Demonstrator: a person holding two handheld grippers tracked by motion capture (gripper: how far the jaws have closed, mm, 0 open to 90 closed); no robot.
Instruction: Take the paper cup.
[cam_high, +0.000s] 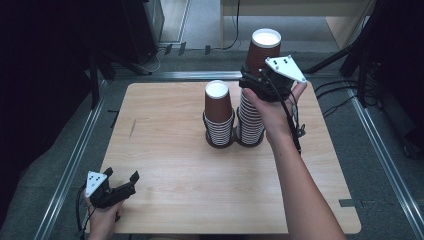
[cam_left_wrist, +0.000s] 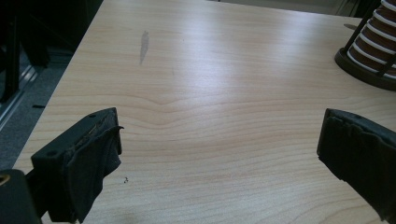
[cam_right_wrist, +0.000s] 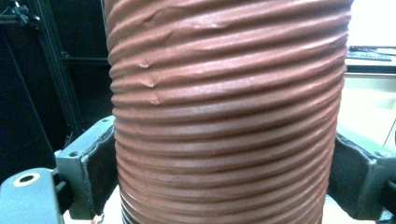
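While the left gripper (cam_high: 121, 181) idles wide open and empty at seven o'clock, we log the right gripper (cam_high: 260, 80) clamping the ribbed brown paper cup (cam_high: 263, 49), axis upright, atop the taller stack (cam_high: 250, 120) at one o'clock.

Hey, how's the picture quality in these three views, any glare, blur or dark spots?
High view: dark room edges, evenly lit table. Left gripper view: pale glare streaks the wood, jaws soft. Right gripper view: ribbed brown cup close up and slightly soft, blown-out background at right.
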